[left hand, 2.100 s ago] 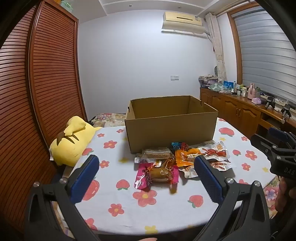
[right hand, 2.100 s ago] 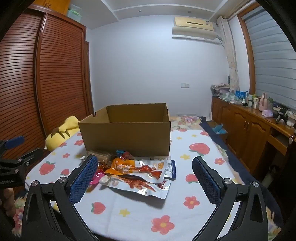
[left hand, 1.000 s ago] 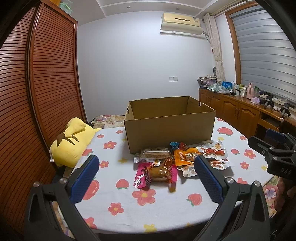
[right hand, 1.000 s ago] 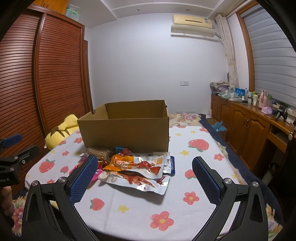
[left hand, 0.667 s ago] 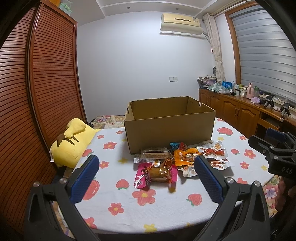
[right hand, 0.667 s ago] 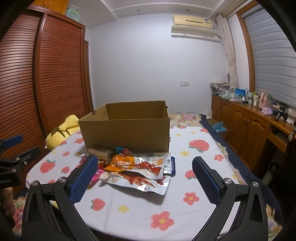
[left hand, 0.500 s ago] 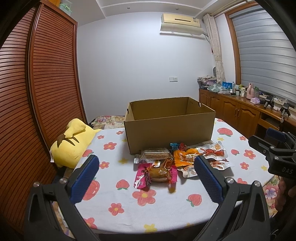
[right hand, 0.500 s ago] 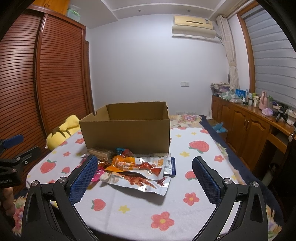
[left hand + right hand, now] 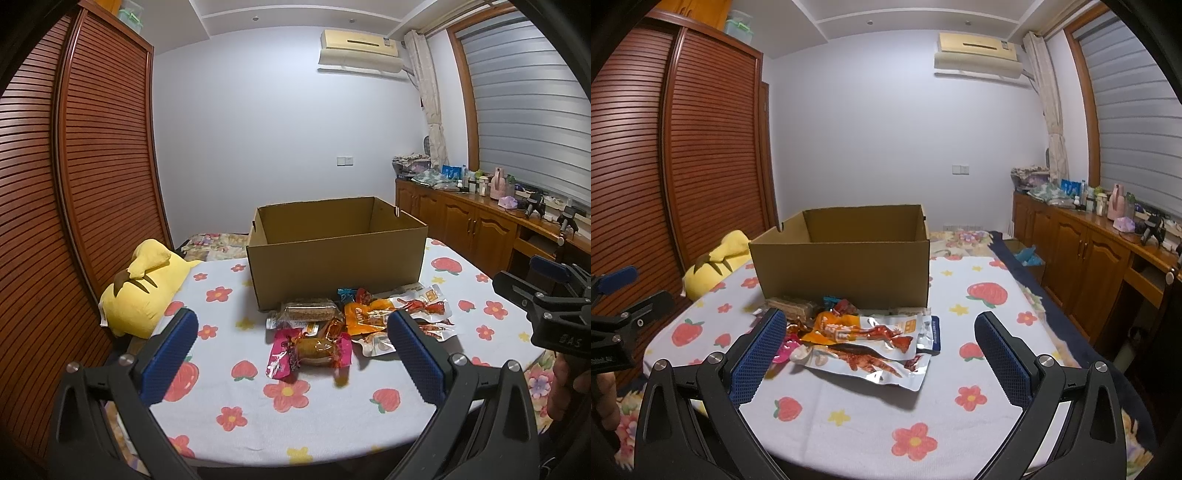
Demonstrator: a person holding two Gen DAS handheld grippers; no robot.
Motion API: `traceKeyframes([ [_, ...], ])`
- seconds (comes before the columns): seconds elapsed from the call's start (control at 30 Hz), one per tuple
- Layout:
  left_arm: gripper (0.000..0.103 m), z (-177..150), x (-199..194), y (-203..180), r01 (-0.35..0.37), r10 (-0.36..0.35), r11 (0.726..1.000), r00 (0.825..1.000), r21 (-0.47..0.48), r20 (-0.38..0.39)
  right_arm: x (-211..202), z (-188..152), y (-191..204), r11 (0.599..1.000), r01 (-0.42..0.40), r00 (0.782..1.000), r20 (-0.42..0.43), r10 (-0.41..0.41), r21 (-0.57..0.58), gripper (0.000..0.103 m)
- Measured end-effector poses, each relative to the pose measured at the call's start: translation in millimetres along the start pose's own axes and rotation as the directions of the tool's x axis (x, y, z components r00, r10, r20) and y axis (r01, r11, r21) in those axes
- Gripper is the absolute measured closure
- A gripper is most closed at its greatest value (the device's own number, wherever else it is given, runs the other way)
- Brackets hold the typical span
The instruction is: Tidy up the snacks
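An open cardboard box [image 9: 338, 254] [image 9: 846, 269] stands on the flowered tablecloth [image 9: 255, 402]. In front of it lies a heap of snack packets: a pink-wrapped bun [image 9: 310, 350], a brown cake bar [image 9: 308, 312], an orange pack [image 9: 365, 315] and silver packs with red print [image 9: 864, 360]. My left gripper [image 9: 291, 350] is open and empty, hovering above the table's near edge before the pink bun. My right gripper [image 9: 879, 350] is open and empty, hovering near the silver packs. Each gripper shows at the edge of the other's view.
A yellow plush toy [image 9: 142, 290] lies at the table's left edge. A slatted wooden wardrobe [image 9: 66, 206] stands on the left. A wooden sideboard [image 9: 1082, 254] with small items runs along the right wall.
Both views shifted only slightly; the grippers stay open and hovering, and the snacks and box have not moved.
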State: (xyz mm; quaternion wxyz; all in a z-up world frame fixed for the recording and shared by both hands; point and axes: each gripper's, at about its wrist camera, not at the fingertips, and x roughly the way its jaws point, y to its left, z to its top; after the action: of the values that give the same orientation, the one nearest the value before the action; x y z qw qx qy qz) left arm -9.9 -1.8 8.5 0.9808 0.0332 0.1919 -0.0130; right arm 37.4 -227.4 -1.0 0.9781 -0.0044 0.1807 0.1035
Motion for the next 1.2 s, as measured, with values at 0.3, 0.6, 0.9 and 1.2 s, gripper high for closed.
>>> traceKeyframes([
  [0.3, 0.000, 1, -1, 0, 0.003, -0.003, 1.000, 1.000, 0.001, 0.002, 0, 0, -1, 1.000, 0.000, 1.000, 0.001, 0.000, 0.001, 0.000],
  [0.6, 0.000, 2, -6, -4, 0.009, -0.009, 1.000, 1.000, 0.007, 0.009, -1, 0, 0, 1.000, -0.002, 1.000, 0.002, 0.002, -0.003, 0.000],
  [0.9, 0.000, -6, 4, -3, 0.009, -0.009, 1.000, 1.000, 0.005, -0.020, 1, -7, 2, 1.000, -0.009, 1.000, -0.015, 0.009, -0.009, 0.000],
  [1.2, 0.000, -18, 25, 2, 0.043, -0.043, 0.999, 0.997, -0.003, -0.066, 15, -16, -1, 0.999, -0.021, 0.998, -0.052, 0.019, -0.030, 0.000],
])
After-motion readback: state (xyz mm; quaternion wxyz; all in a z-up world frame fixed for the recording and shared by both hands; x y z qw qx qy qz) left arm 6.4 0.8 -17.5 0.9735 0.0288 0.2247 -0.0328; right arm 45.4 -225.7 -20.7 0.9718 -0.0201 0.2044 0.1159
